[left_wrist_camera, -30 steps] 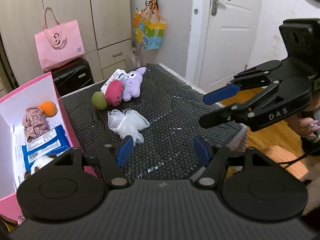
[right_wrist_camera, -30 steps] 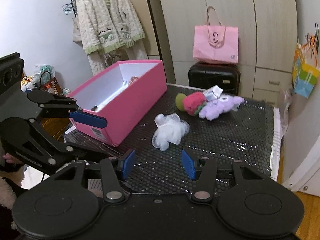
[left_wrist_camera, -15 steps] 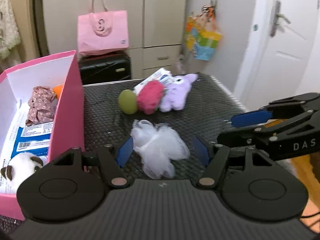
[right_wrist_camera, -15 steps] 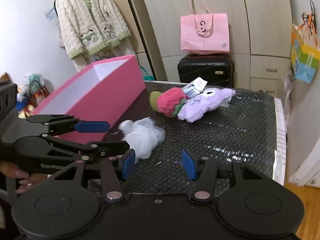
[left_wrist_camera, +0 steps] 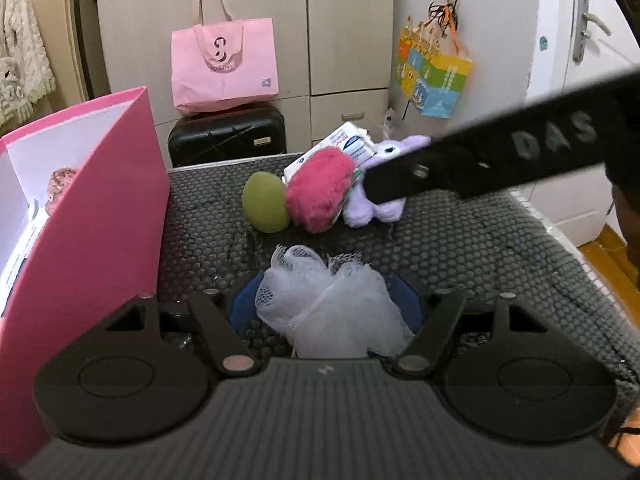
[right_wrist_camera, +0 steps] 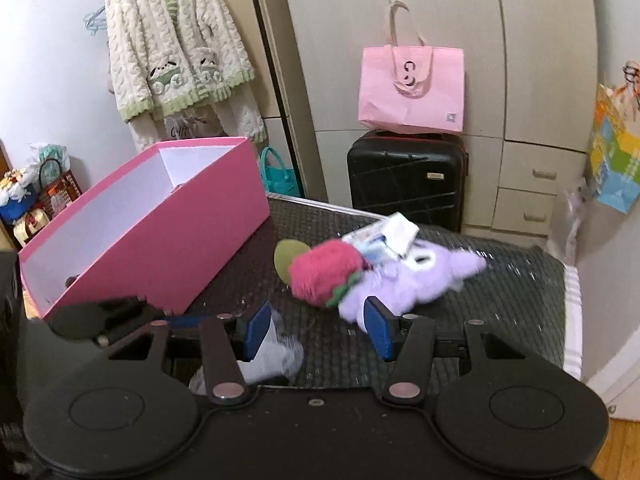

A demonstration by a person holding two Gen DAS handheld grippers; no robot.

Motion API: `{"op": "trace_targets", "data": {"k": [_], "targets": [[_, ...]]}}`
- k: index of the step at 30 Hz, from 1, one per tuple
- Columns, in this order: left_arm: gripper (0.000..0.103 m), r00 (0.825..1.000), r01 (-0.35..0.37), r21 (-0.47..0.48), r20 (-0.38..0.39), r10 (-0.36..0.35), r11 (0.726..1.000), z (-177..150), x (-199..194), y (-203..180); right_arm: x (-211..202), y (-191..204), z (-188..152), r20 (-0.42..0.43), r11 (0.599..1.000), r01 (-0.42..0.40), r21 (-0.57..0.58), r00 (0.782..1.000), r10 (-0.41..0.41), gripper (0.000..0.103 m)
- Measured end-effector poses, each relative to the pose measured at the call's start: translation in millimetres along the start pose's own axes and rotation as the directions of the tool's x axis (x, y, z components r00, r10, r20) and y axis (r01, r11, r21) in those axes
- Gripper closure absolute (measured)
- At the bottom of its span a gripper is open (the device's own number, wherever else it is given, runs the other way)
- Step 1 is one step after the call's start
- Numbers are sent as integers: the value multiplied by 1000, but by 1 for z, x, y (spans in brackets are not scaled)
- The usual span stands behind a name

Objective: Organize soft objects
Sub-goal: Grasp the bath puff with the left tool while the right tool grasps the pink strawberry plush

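A white mesh puff (left_wrist_camera: 332, 304) lies on the black mat between the blue pads of my left gripper (left_wrist_camera: 326, 306). Its jaws are opening, and the puff hides part of each pad. Beyond it lie a green egg-shaped sponge (left_wrist_camera: 266, 208), a pink fluffy toy (left_wrist_camera: 320, 192), a purple plush (left_wrist_camera: 372, 208) and a tissue packet (left_wrist_camera: 344, 144). My right gripper (right_wrist_camera: 318, 330) stands open and empty just short of the purple plush (right_wrist_camera: 420, 280) and the pink toy (right_wrist_camera: 324, 272). Its black arm crosses the upper right of the left wrist view. The puff (right_wrist_camera: 276, 356) shows low at the left of the right wrist view.
A pink box (left_wrist_camera: 100, 220) with soft things inside stands along the mat's left side. Behind the table a pink tote (right_wrist_camera: 412, 88) rests on a black suitcase (right_wrist_camera: 404, 176) against the cupboards. The table's right edge (right_wrist_camera: 572, 320) drops toward a door.
My left gripper came down and forward until the puff lay between its fingers. My right gripper moved forward to the plush toys, so its arm now crosses the left wrist view.
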State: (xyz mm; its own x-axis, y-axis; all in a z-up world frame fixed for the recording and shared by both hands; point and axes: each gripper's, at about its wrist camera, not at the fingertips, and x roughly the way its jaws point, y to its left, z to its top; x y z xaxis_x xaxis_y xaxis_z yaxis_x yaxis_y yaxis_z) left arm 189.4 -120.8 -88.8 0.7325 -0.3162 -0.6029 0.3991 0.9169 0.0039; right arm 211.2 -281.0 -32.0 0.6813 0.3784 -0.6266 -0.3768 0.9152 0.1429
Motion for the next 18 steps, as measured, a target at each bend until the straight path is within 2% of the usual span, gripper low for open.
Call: {"op": "trace_targets", "data": {"k": [3, 7, 8, 10, 12, 16, 18], "targets": [[31, 999, -8, -23, -33, 8, 1000, -2, 7, 4, 16, 8, 7, -4, 999, 30, -18, 1000, -30, 46], [33, 999, 13, -63, -50, -16, 998, -6, 9, 10, 38, 11, 16, -30, 997, 55, -45, 998, -57, 45], [35, 999, 17, -61, -49, -20, 998, -6, 9, 11, 42, 10, 17, -34, 997, 57, -48, 998, -59, 45], [50, 998, 30, -46, -52, -32, 999, -6, 8, 12, 50, 8, 19, -44, 997, 68, -48, 997, -70, 45], [55, 998, 38, -40, -50, -40, 998, -5, 7, 14, 57, 6, 19, -52, 995, 83, -46, 995, -86, 45], [58, 998, 50, -25, -46, -51, 998, -6, 4, 15, 66, 4, 18, -58, 996, 84, -42, 995, -86, 38], [58, 998, 51, -22, -43, -52, 998, -6, 2, 14, 67, 6, 17, -47, 995, 83, -51, 995, -86, 38]]}}
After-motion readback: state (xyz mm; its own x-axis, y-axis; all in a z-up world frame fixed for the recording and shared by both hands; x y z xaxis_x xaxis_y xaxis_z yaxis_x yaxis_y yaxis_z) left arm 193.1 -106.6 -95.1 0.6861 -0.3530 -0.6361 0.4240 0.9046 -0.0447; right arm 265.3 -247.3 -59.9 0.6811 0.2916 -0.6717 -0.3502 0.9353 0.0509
